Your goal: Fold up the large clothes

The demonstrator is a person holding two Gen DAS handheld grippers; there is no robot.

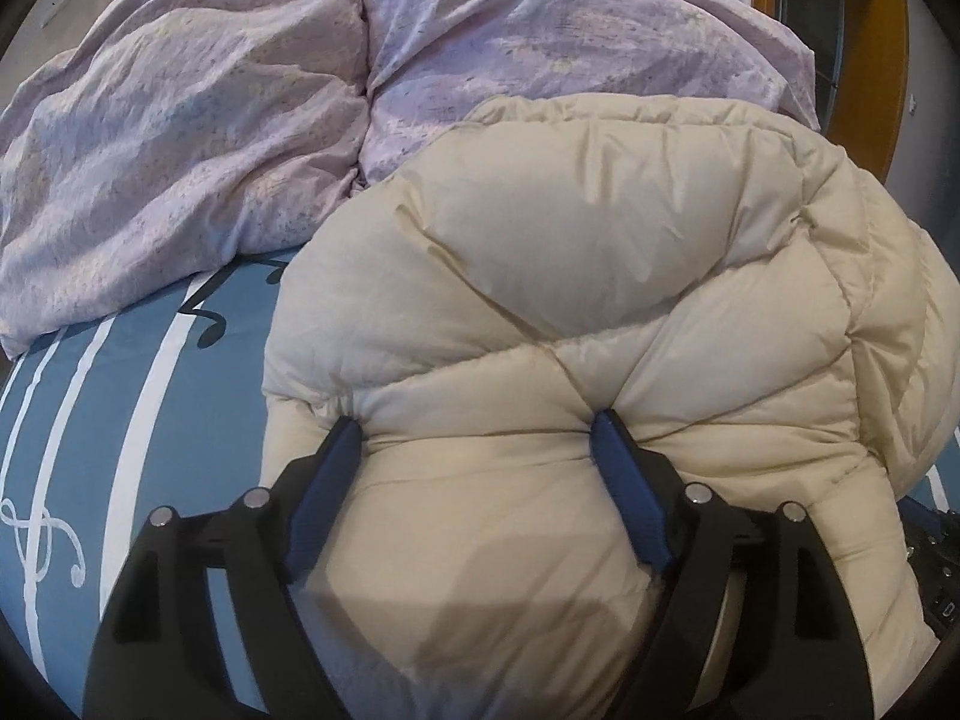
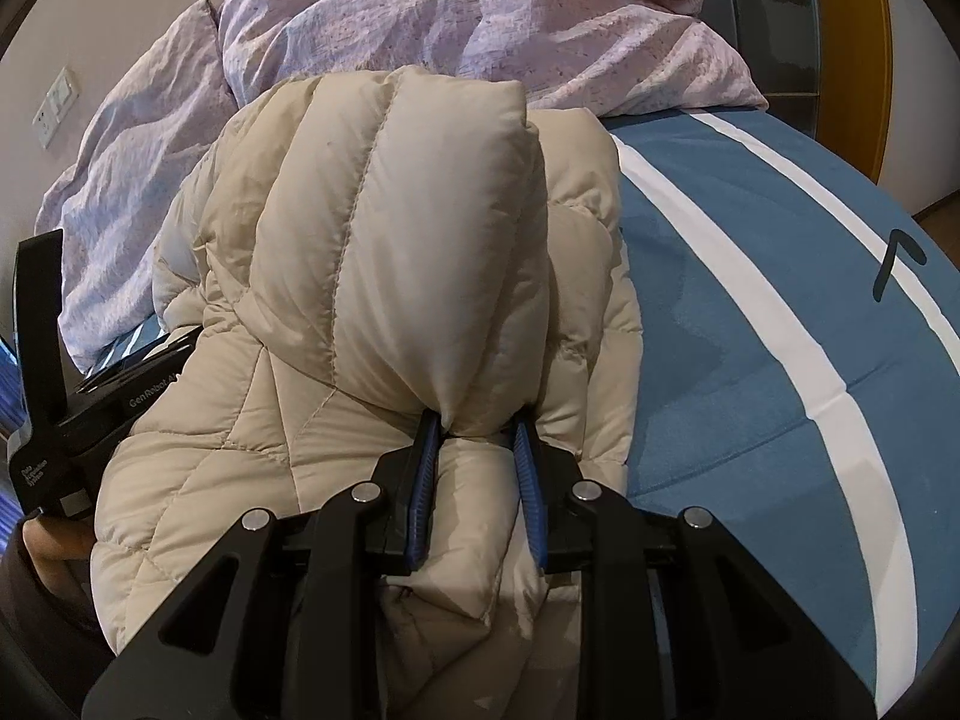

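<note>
A cream quilted puffer jacket (image 1: 600, 276) lies bunched on the bed. My left gripper (image 1: 477, 426) stands wide around a thick roll of its near edge. Both blue pads (image 1: 624, 492) dent the fabric, and creases run out from the fingertips. In the right wrist view the jacket (image 2: 270, 420) fills the middle. There my right gripper (image 2: 477, 426) is shut on a narrow padded fold (image 2: 420, 228) that stands up and leans away. The left gripper's black body (image 2: 54, 420) shows at the left edge of that view, with a hand (image 2: 54, 546) below it.
The bed has a blue sheet with white stripes (image 2: 780, 312), also to the jacket's left (image 1: 120, 420). A crumpled lilac duvet (image 1: 210, 120) lies behind the jacket (image 2: 480, 18). An orange door frame (image 1: 894, 60) and a wall socket (image 2: 57, 102) are at the edges.
</note>
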